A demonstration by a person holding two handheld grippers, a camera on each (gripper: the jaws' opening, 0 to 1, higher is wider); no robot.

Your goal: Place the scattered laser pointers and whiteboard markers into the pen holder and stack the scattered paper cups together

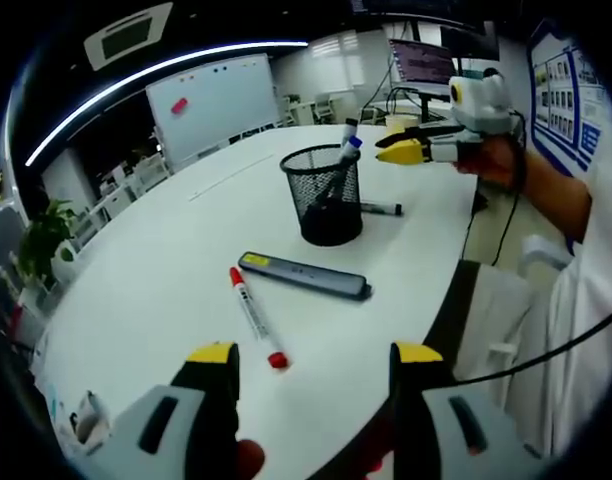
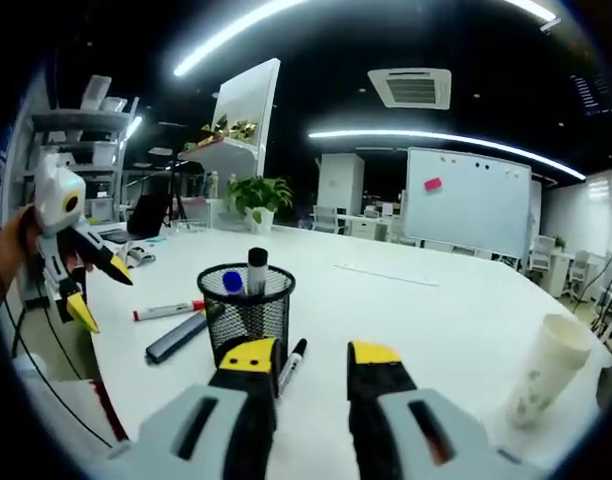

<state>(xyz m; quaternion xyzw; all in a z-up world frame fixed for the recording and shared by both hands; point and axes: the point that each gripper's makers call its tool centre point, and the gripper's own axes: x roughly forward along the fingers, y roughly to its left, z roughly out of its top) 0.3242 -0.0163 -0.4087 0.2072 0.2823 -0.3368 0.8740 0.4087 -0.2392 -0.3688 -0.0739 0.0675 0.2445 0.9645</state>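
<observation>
A black mesh pen holder (image 1: 324,195) (image 2: 246,305) stands on the white table (image 1: 156,270) with markers upright in it, one blue-capped (image 1: 352,144) (image 2: 233,282). A grey laser pointer (image 1: 304,275) (image 2: 181,337) and a red-capped marker (image 1: 254,315) (image 2: 166,311) lie in front of my left gripper (image 1: 316,360) (image 2: 101,292), which is open and holds nothing. A black marker (image 1: 381,208) (image 2: 291,362) lies beside the holder. My right gripper (image 2: 311,355) (image 1: 398,142) hovers just behind the holder, open and holding nothing. A stack of paper cups (image 2: 546,370) stands to its right.
The table's curved edge (image 1: 441,300) runs close to the person's white sleeve (image 1: 586,300). A whiteboard (image 2: 466,205), a potted plant (image 2: 258,195), shelves (image 2: 86,150) and a monitor (image 1: 421,62) stand around the table.
</observation>
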